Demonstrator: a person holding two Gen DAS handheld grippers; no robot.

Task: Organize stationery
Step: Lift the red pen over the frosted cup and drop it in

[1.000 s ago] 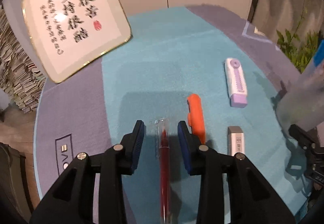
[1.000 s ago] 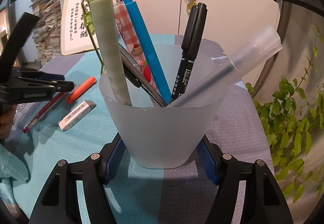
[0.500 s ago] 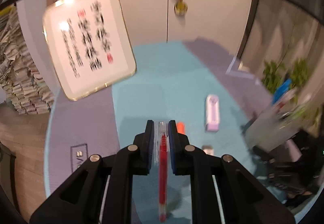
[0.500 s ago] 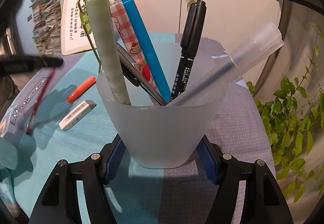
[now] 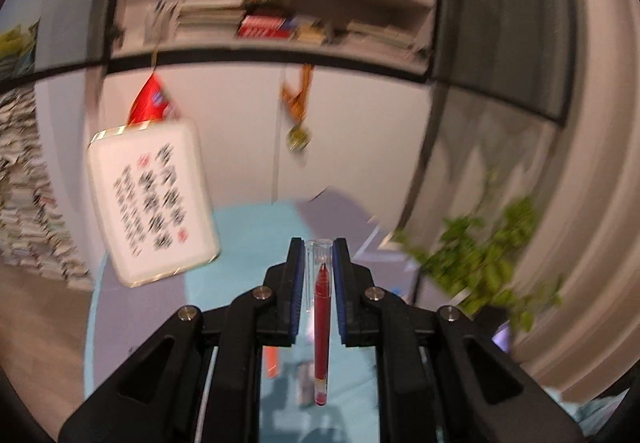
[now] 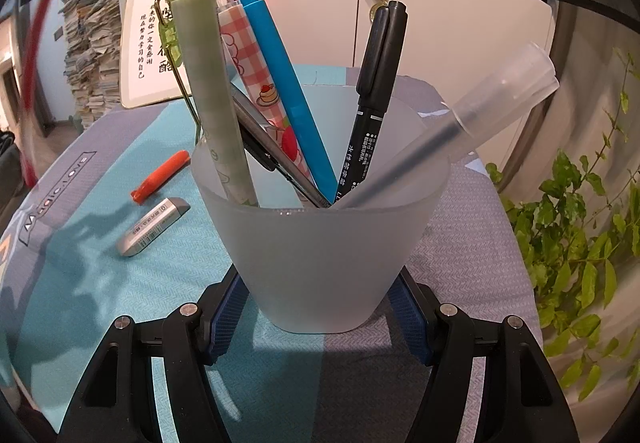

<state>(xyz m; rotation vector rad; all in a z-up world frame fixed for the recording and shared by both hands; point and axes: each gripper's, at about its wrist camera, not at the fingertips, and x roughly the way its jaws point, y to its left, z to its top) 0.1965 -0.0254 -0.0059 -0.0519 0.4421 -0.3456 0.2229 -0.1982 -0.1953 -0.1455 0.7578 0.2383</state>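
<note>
The left gripper (image 5: 318, 259) has its fingers (image 5: 297, 275) pinched narrow on the red pen (image 5: 321, 331), which hangs clear above the desk (image 6: 120, 283), up and to the left of the frosted cup (image 6: 320, 255). The right gripper (image 6: 320, 319) clamps that cup by its base. To seat the pen well, I'd bring it over the cup's open gap between the blue pen (image 6: 284, 91) and black marker (image 6: 372, 99), tip it near upright, then let go low. The orange cap (image 6: 160, 177) and eraser (image 6: 154, 227) lie left of the cup.
</note>
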